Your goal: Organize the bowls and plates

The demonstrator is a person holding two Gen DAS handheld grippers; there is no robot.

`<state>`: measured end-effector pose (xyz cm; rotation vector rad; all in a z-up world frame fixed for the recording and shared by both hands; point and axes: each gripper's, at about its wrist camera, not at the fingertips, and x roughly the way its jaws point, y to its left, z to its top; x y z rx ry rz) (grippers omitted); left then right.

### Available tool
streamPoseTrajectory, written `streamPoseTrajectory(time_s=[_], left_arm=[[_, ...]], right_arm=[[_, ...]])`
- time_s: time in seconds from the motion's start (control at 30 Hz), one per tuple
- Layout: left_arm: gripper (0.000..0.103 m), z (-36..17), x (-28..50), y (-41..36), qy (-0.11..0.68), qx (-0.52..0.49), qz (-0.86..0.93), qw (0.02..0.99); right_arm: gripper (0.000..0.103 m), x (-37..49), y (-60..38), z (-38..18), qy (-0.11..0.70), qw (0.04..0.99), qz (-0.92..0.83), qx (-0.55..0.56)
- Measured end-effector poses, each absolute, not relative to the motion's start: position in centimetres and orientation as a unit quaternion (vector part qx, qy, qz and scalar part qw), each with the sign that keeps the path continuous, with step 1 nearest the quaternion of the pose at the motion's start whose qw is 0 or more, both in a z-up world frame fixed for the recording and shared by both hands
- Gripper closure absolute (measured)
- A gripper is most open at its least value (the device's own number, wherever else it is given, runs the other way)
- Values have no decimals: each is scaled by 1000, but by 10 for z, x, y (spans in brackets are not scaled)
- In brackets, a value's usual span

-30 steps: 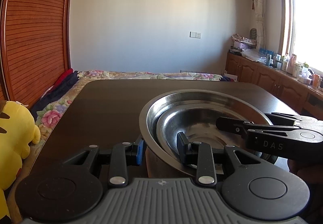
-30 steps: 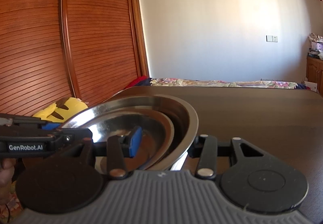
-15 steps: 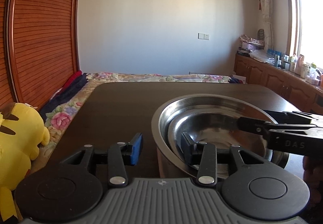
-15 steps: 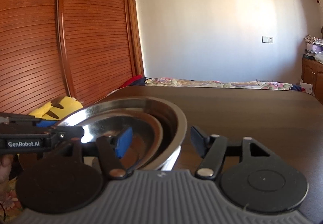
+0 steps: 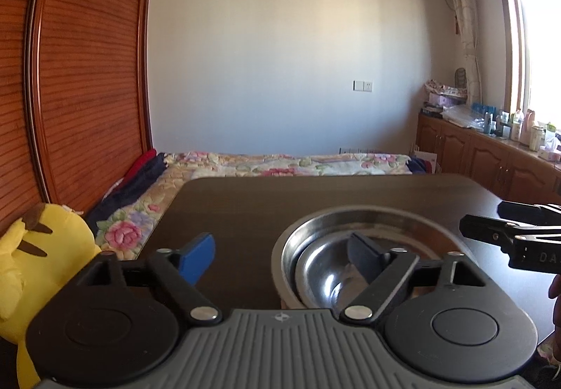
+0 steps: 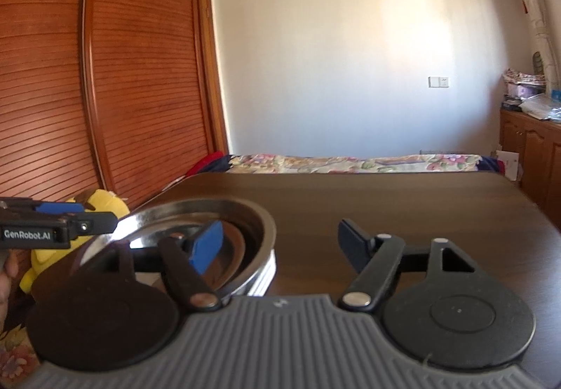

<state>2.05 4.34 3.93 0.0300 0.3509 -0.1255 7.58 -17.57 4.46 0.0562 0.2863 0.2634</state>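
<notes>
1. Both grippers now opening wide: left gripper (image 5: 280, 254), right gripper (image 6: 284, 243), fingers off the rims gripped a second ago.
2. Small steel bowl (image 5: 329, 275) released, nested inside large steel bowl (image 5: 368, 217) on dark desk (image 5: 245, 203).
3. Nesting apparently done.

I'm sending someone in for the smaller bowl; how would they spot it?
Find the dark wooden table before the floral bed. On it sits a big steel bowl. The small bowl nests inside, shiny steel too, but narrower, its rim below the big one's.
</notes>
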Motion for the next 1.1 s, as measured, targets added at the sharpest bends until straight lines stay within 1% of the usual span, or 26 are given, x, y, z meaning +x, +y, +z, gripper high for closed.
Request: streamPoseTrajectory(time_s=[0.03, 0.07, 0.13, 0.23, 0.6, 1.1], left_arm=[[10, 42, 19, 42, 172, 15, -63, 983], [6, 45, 17, 39, 170, 17, -63, 983], [2, 48, 13, 35, 168, 21, -62, 984], [0, 56, 10, 31, 162, 22, -63, 984], [0, 72, -4, 10, 154, 32, -66, 985], [0, 76, -22, -16, 150, 47, -93, 983]], right_arm=[[21, 74, -177, 47, 141, 981, 128, 26], [16, 73, -177, 50, 139, 982, 125, 23], [8, 68, -183, 53, 131, 984, 121, 22], [0, 63, -188, 60, 123, 985, 115, 21], [0, 42, -200, 87, 108, 991, 79, 10], [0, 22, -206, 97, 104, 994, 29, 17]])
